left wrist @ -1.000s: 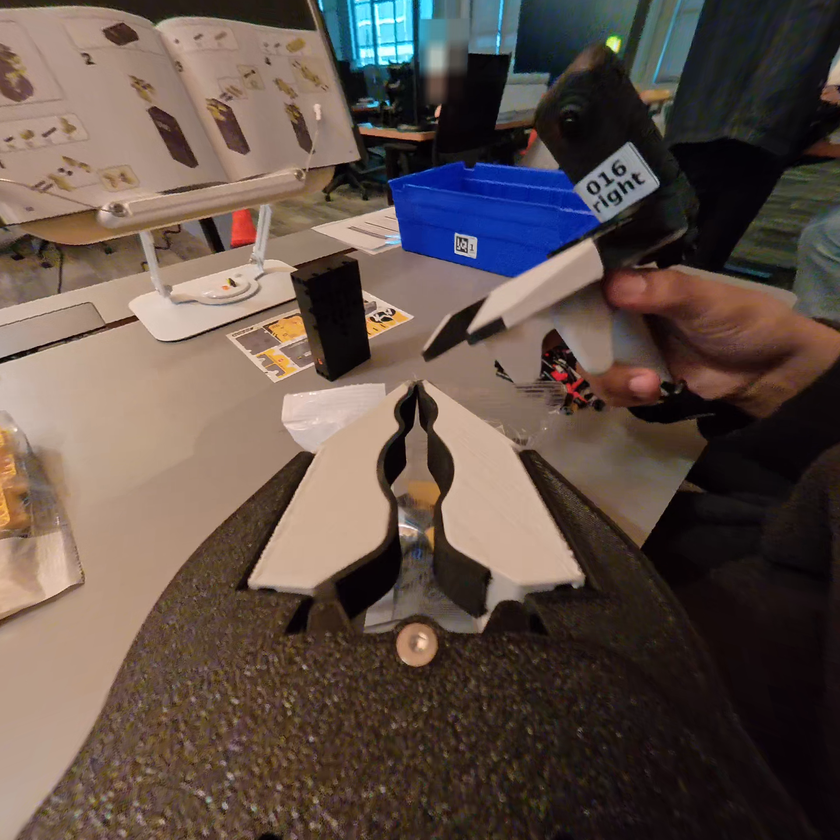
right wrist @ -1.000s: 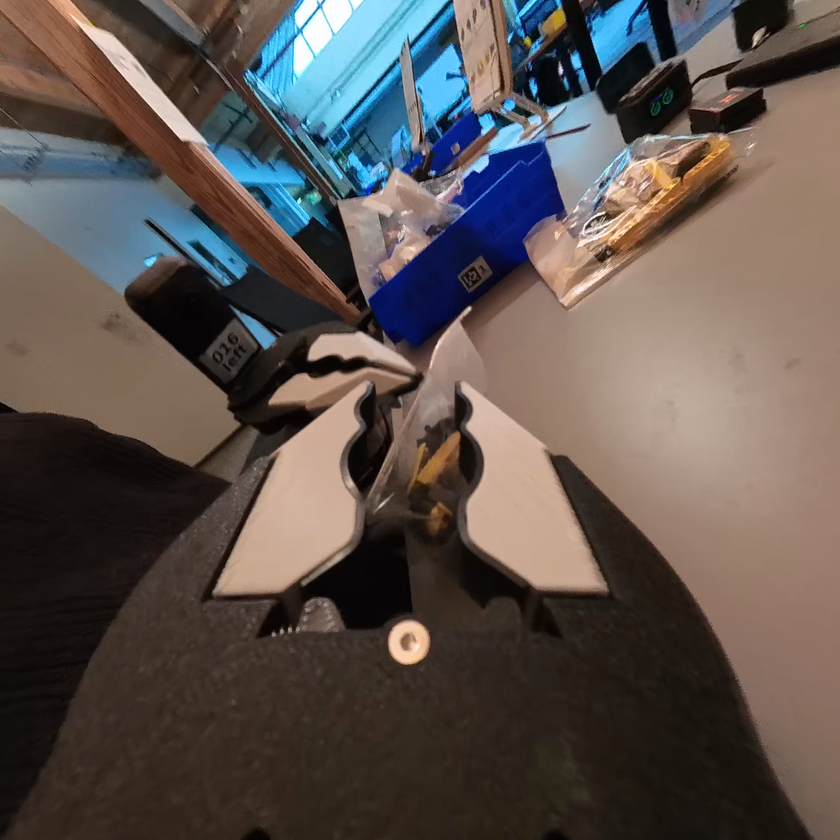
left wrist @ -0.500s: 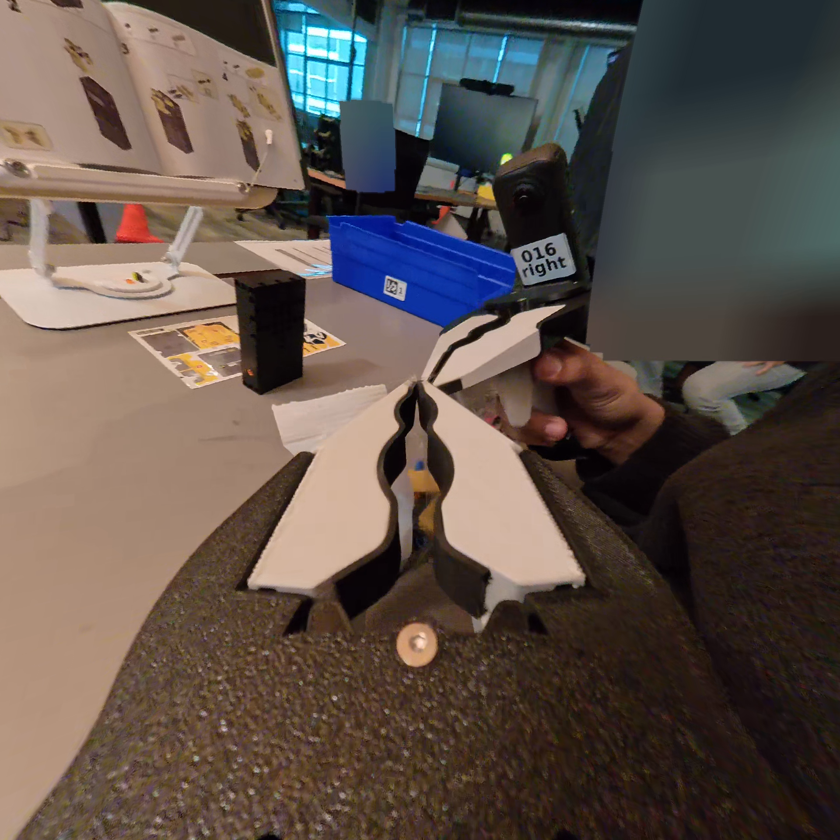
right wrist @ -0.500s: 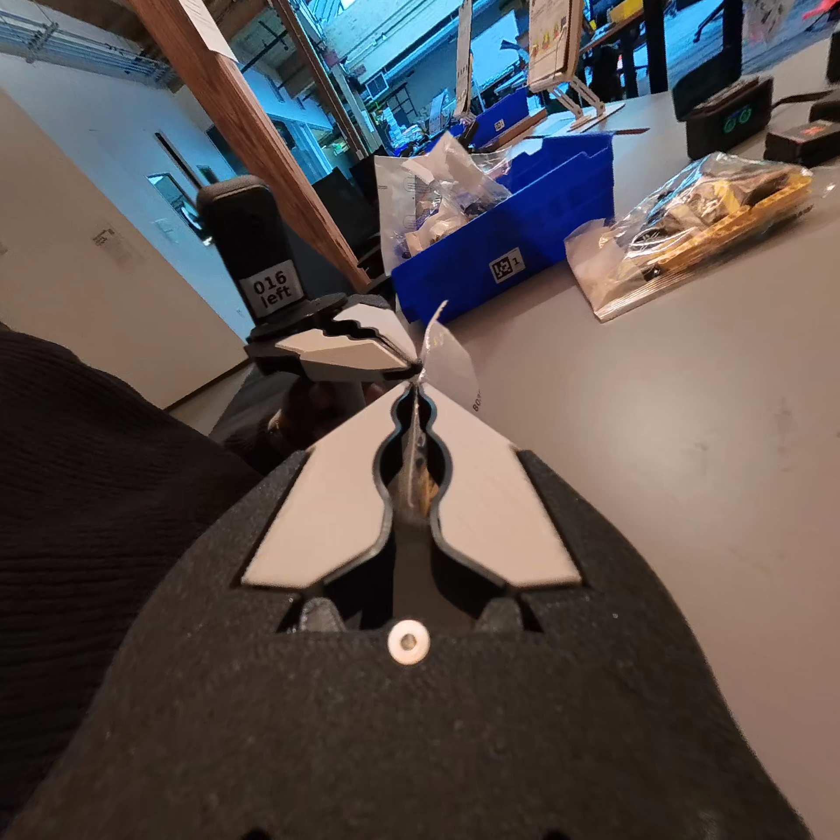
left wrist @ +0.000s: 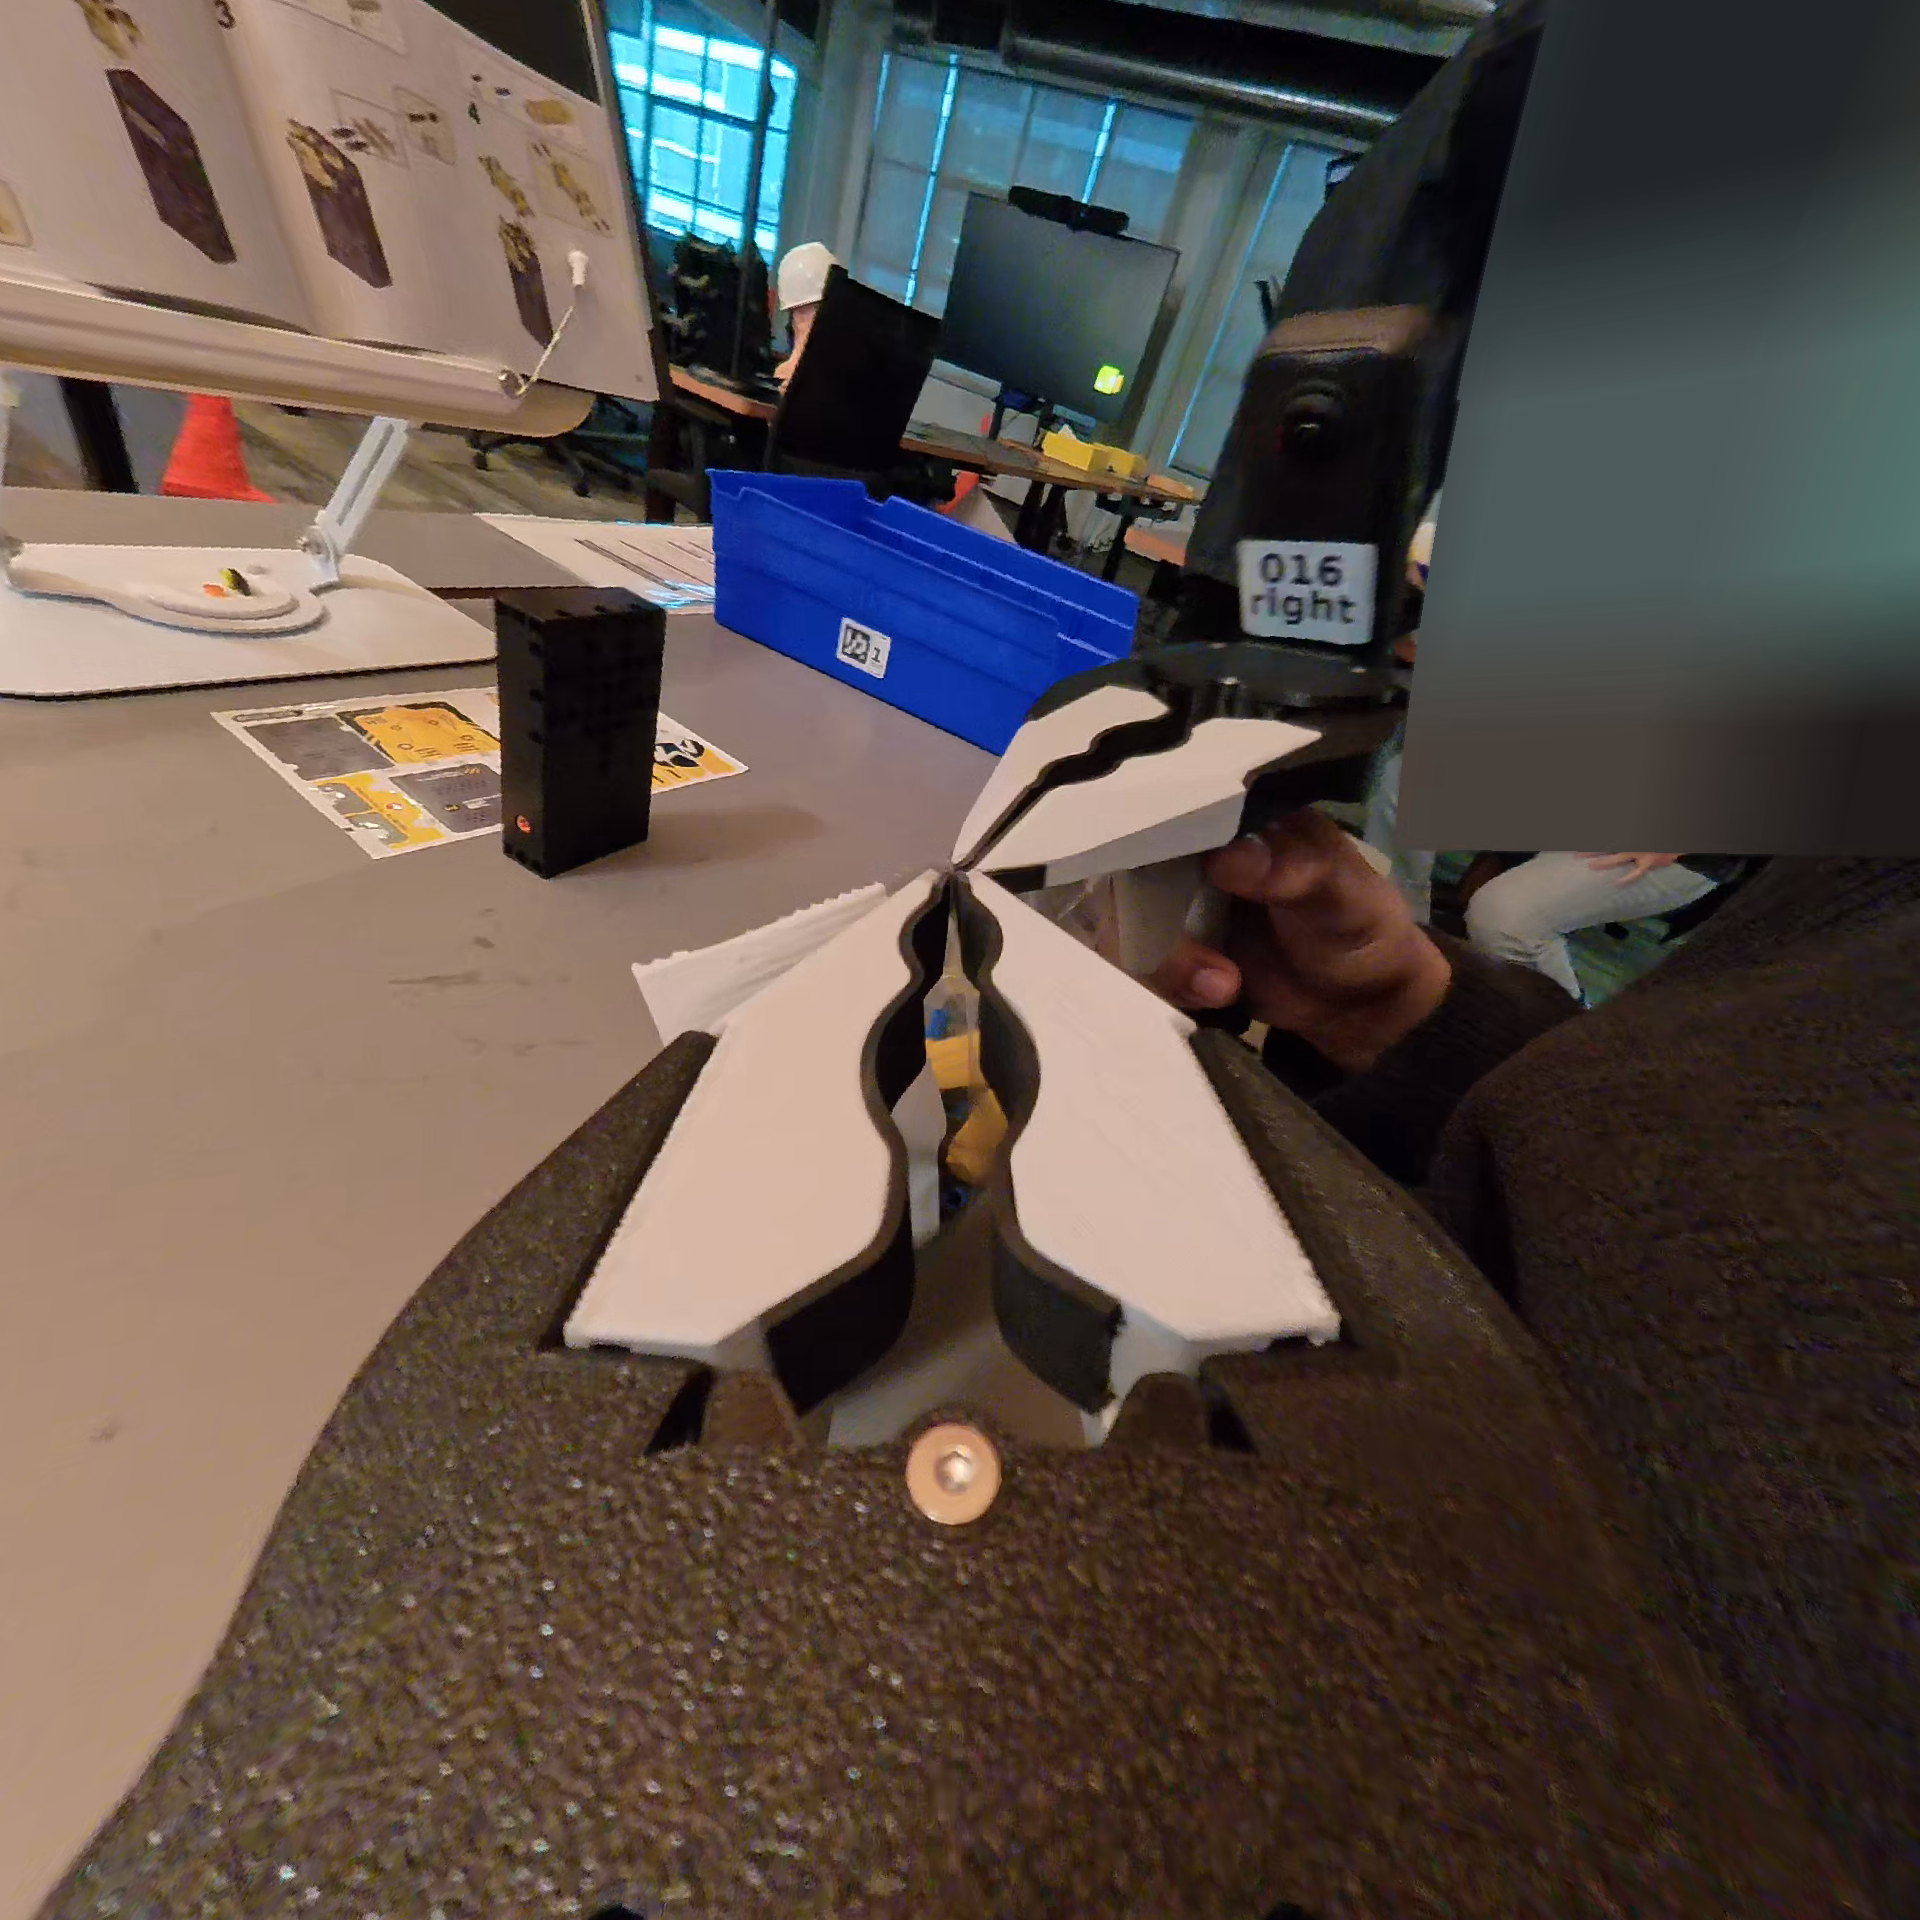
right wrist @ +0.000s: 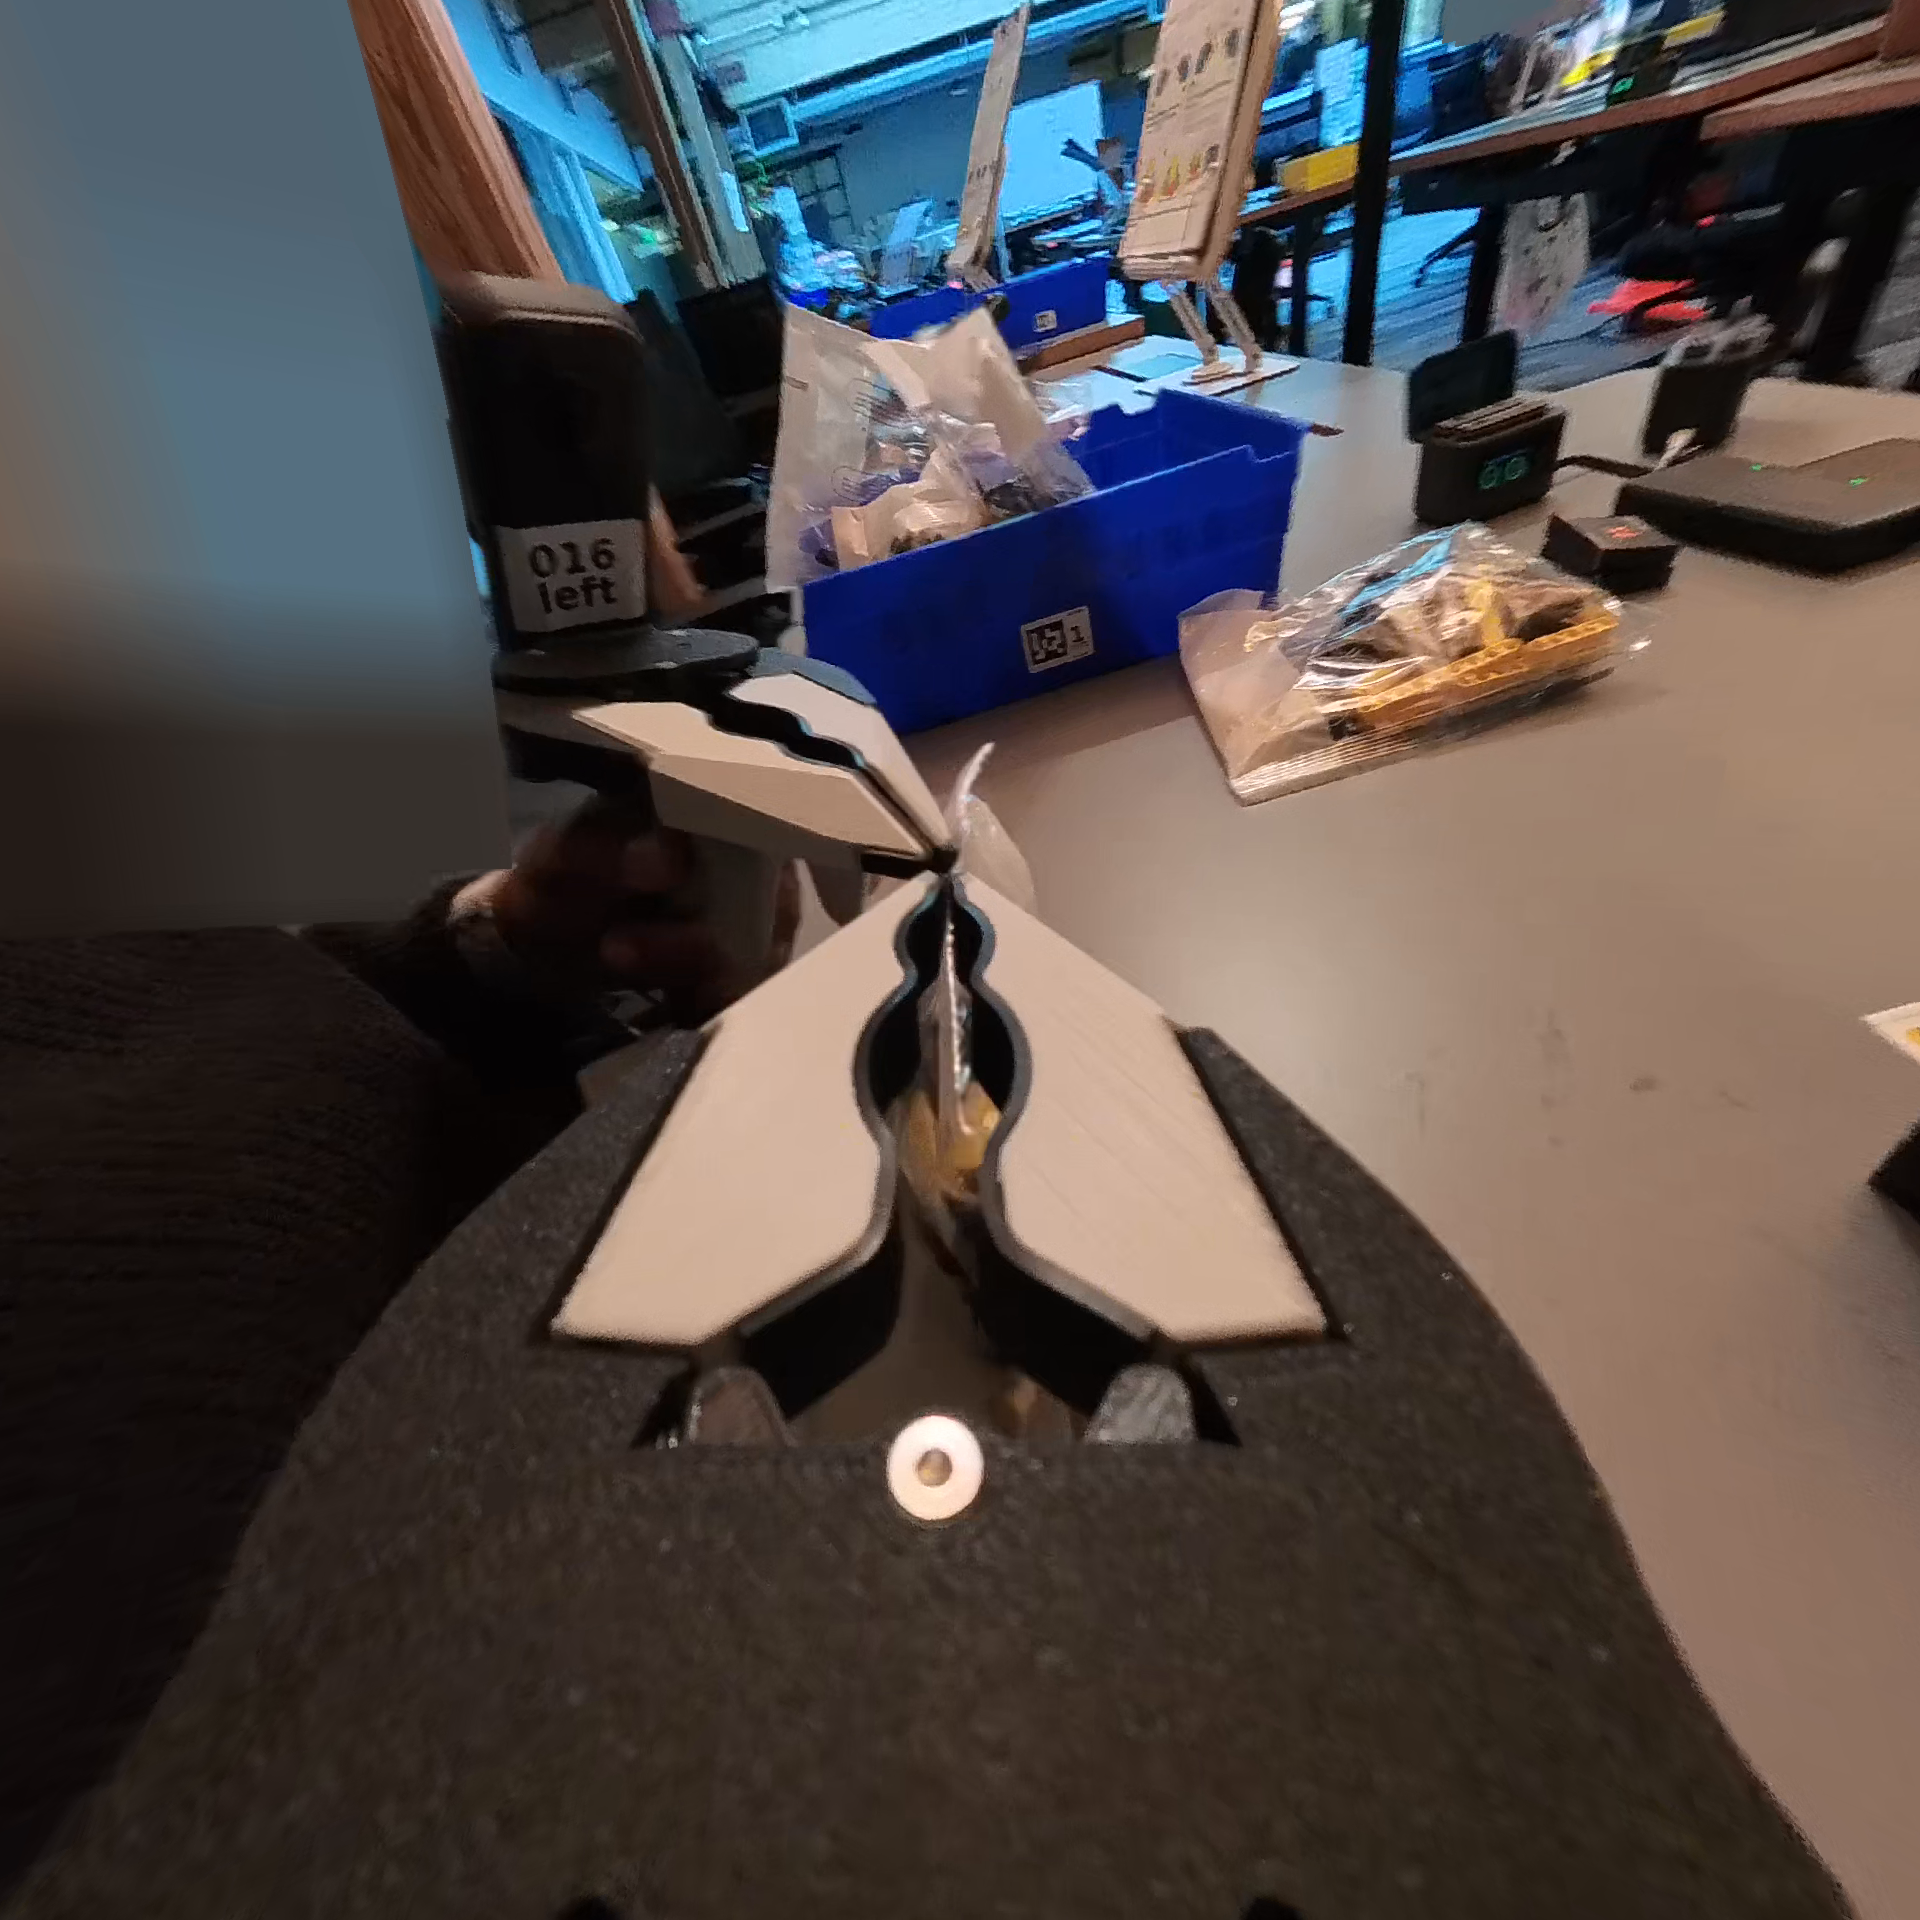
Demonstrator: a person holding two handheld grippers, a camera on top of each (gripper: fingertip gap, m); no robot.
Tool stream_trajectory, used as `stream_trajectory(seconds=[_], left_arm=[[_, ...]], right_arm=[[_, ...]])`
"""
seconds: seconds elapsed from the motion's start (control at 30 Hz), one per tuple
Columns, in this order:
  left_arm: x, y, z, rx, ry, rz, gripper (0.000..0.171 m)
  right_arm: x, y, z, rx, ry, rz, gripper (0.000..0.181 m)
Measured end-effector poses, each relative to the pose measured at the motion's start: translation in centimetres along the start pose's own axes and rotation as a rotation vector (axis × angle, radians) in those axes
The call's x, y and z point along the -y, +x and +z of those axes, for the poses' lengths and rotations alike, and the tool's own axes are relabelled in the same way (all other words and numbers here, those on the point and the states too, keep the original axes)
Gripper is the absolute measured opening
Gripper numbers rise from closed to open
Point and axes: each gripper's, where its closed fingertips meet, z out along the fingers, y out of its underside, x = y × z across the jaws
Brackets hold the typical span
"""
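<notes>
A small clear plastic bag [left wrist: 961,1081] of yellow and blue bricks hangs between both grippers above the grey table's [left wrist: 312,1039] near edge. My left gripper [left wrist: 951,891] is shut on the bag's top. My right gripper [right wrist: 940,891] is shut on the same bag [right wrist: 951,1039], right beside it. The two grippers meet tip to tip at an angle. The right gripper [left wrist: 964,857] shows in the left wrist view, held by a hand [left wrist: 1309,956]. The left gripper [right wrist: 933,854] shows in the right wrist view. A strip of the bag [right wrist: 974,795] sticks up past the tips.
A black brick tower [left wrist: 579,727] stands on a printed sheet [left wrist: 416,769]. Behind are a blue bin [left wrist: 914,623] and an open booklet on a stand [left wrist: 312,156]. A white wrapper [left wrist: 748,951] lies beyond my left fingers. Right wrist view: a blue bin of bags [right wrist: 1049,582], a bag of yellow bricks [right wrist: 1423,665], black devices [right wrist: 1486,468]. The tips of both grippers are at nearly the same place. The black brick tower [left wrist: 579,727] is about equally far from each gripper, around 20 cm.
My right gripper, open around the bag a second ago, has shut on it. Both grippers have levelled and swung together, so their tips now meet.
</notes>
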Motion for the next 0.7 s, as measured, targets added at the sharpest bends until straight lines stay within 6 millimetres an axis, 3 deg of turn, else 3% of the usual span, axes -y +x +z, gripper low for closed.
stream_trajectory(seconds=[0.2, 0.47, 0.7], left_arm=[[-0.1, -0.4, 0.4, 0.08, -0.053, 0.04, 0.001], [-0.2, -0.2, 0.2, 0.053, -0.058, -0.031, 0.0], [1.3, 0.2, 0.3, -0.024, 0.069, -0.235, 0.0]], right_arm=[[0.0, 0.6, -0.1, -0.2, -0.088, -0.314, 0.0], [0.0, 0.3, -0.1, -0.289, -0.136, -0.573, 0.0], [1.4, -0.6, -0.5, -0.31, -0.006, -0.612, 0.0]])
